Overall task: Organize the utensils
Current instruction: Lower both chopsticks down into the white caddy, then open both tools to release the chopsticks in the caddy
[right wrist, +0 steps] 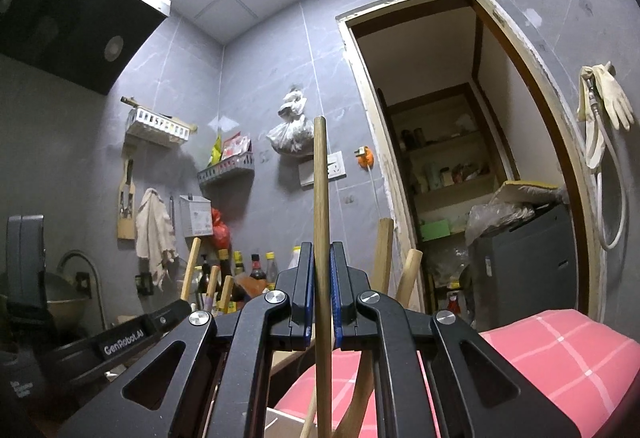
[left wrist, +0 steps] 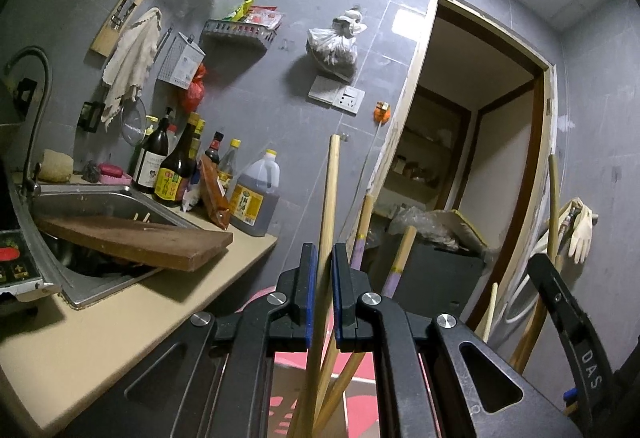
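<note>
I'm holding one wooden stick in each gripper, both upright. My read: I'm keeping them vertical so the low ends can drop among the other sticks standing below, w/o knocking them over.

Left gripper [left wrist: 325, 258]: jaws nearly closed, blue pads clamping a light wooden stick [left wrist: 330, 190] partway up its length, top end poking well above the fingers. Below the jaws I'm seeing more sticks fanning out over something pink and white, prob. a holder, can't tell exactly what. Two more sticks w/ purple bands [left wrist: 362, 238] are leaning just right of the held one.

Right gripper [right wrist: 322, 258]: also pinched nearly shut, on a darker wooden stick [right wrist: 321, 190], standing straight up btw the pads. Other stick tops [right wrist: 385, 250] are showing just right of it, and a few shorter ones to the left, near the left gripper's black arm.

Pose: left gripper is pointing about level toward the far wall, counter and sink [left wrist: 120, 198] at near left, doorway [left wrist: 480, 142] at right. Right gripper is tilting a bit upward, pink checked cloth [right wrist: 540, 358] at near right. Both grippers are sitting side by side, close together.

Utensils not yet sorted, judging by the loose bundle.
</note>
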Motion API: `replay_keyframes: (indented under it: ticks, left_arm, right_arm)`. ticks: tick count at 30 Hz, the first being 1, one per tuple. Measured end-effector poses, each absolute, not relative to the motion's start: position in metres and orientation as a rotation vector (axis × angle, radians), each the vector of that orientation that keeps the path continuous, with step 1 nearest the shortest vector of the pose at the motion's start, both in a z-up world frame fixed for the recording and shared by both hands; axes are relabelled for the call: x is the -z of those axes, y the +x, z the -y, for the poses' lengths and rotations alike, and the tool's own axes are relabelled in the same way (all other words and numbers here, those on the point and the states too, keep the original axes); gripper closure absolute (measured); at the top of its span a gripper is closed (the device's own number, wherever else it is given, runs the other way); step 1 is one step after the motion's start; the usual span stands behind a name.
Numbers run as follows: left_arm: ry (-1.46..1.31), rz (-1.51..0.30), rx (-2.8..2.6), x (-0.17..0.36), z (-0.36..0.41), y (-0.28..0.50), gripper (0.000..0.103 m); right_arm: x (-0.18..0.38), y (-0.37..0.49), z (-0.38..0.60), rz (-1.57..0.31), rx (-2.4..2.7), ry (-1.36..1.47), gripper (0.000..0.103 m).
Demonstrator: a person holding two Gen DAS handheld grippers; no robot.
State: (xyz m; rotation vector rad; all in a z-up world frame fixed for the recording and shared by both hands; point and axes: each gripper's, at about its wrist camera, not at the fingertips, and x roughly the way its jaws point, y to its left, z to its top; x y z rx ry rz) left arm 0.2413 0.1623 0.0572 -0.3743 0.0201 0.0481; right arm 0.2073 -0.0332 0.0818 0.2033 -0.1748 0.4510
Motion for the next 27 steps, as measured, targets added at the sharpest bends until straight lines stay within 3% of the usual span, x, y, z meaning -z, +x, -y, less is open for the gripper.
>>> replay_keyframes:
  ticks: [18,22,27]
  left_arm:
    - [-0.339,-0.092,-0.023,-0.047,-0.152,0.239,0.098]
    - [-0.347,-0.106,-0.014,-0.046,-0.152,0.236,0.095]
    - [-0.349,-0.112,-0.014,-0.047,-0.152,0.232,0.095]
  right_arm:
    - [-0.082,0.204,0.033,0.159,-0.46,0.184,0.095]
    - [-0.083,0.199,0.033,0.161,-0.475,0.175,0.075]
    - [-0.085,0.193,0.033,0.168,-0.485,0.162,0.075]
